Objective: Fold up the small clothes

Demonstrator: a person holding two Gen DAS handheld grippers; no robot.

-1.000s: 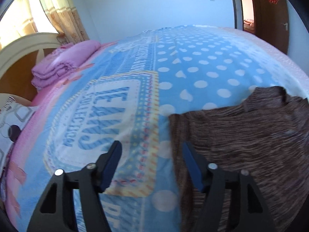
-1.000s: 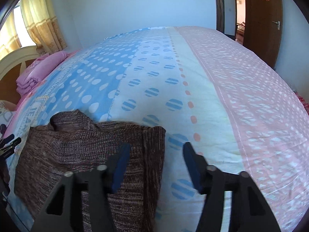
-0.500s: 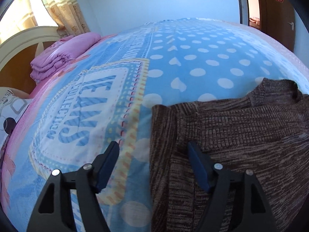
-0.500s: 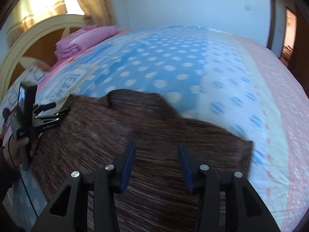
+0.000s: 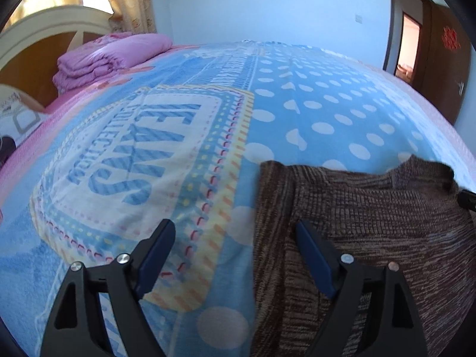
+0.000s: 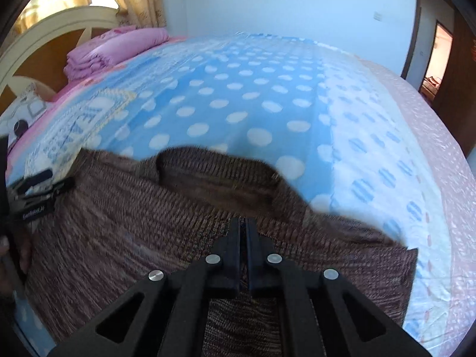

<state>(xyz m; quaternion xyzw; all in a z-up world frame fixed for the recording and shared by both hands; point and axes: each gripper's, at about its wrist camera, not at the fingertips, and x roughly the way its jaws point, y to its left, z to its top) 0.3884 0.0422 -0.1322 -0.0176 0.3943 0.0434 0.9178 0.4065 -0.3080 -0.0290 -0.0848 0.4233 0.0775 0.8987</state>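
Sweater [image 6: 142, 238] lies flat on the bed [image 6: 253, 95]. Right hand-held gripper [image 6: 244, 223] is pinched closed on its knit below the collar, left hand-held gripper [image 5: 235, 232] gapes wide over its edge.

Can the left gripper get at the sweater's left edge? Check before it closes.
Probably yes. The left gripper is open, its fingers straddling the sweater's edge on the bedspread, with nothing between them. The right gripper is shut further over.
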